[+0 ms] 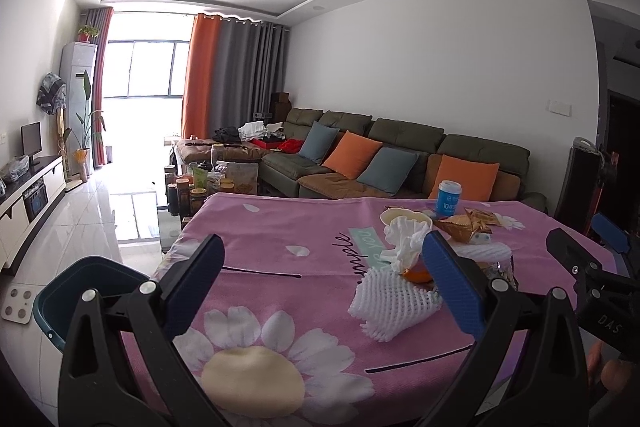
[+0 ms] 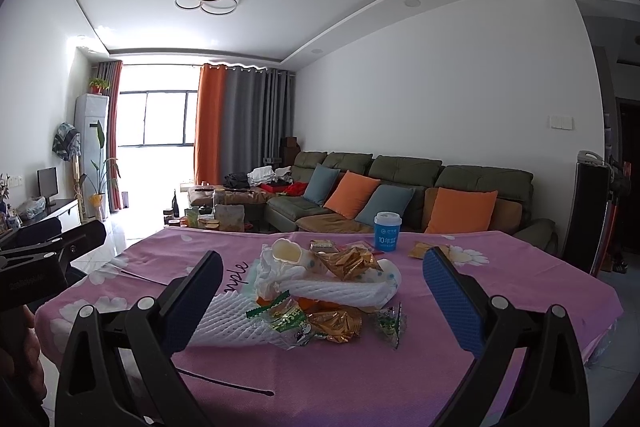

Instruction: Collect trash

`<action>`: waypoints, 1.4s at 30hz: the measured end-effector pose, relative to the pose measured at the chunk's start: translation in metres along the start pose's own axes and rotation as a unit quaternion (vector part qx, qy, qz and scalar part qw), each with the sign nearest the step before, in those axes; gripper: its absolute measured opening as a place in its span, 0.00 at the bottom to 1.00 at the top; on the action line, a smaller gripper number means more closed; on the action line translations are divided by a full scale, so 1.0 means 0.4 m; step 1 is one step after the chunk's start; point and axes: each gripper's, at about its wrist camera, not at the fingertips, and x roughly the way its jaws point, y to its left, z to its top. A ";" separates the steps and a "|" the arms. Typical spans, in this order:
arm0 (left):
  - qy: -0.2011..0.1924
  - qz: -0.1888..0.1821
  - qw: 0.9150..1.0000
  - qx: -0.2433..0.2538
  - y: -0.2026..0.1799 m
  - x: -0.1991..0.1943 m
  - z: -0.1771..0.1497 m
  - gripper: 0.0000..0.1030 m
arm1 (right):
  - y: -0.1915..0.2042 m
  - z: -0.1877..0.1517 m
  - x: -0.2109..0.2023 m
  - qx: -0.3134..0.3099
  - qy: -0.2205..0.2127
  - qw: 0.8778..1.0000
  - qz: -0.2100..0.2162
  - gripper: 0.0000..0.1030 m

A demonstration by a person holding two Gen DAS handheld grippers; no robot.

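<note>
A heap of trash lies on the pink flowered tablecloth (image 2: 500, 267): a white foam fruit net (image 2: 236, 323), crumpled tissue (image 2: 272, 271), green wrappers (image 2: 288, 319), gold wrappers (image 2: 348, 259) and orange peel (image 1: 420, 273). A blue paper cup (image 2: 387, 231) stands behind the heap. My right gripper (image 2: 324, 299) is open, with the heap just beyond its fingers. My left gripper (image 1: 324, 283) is open and holds nothing; the foam net (image 1: 392, 303) lies by its right finger. The right gripper (image 1: 588, 239) shows at the right edge of the left wrist view.
A teal bin (image 1: 80, 287) stands on the floor off the table's left edge, near a white scale (image 1: 18, 303). Beyond the table are a green sofa (image 1: 400, 147) with cushions and a low table of jars (image 1: 192, 187). A dark tower unit (image 2: 588, 211) stands at the right.
</note>
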 end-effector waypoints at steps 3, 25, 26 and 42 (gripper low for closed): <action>-0.001 -0.003 1.000 0.003 -0.004 -0.004 0.000 0.95 | 0.002 0.000 -0.001 -0.003 0.001 1.000 0.001 0.94; 0.074 -0.020 0.997 0.023 -0.033 0.108 -0.040 0.95 | -0.007 -0.037 0.084 -0.018 0.076 0.997 0.019 0.94; 0.081 -0.021 0.996 0.025 -0.036 0.119 -0.044 0.95 | -0.007 -0.039 0.092 -0.019 0.081 0.996 0.023 0.94; 0.219 -0.061 0.974 -0.006 -0.030 0.326 -0.118 0.95 | -0.007 -0.106 0.256 -0.036 0.204 0.975 0.078 0.94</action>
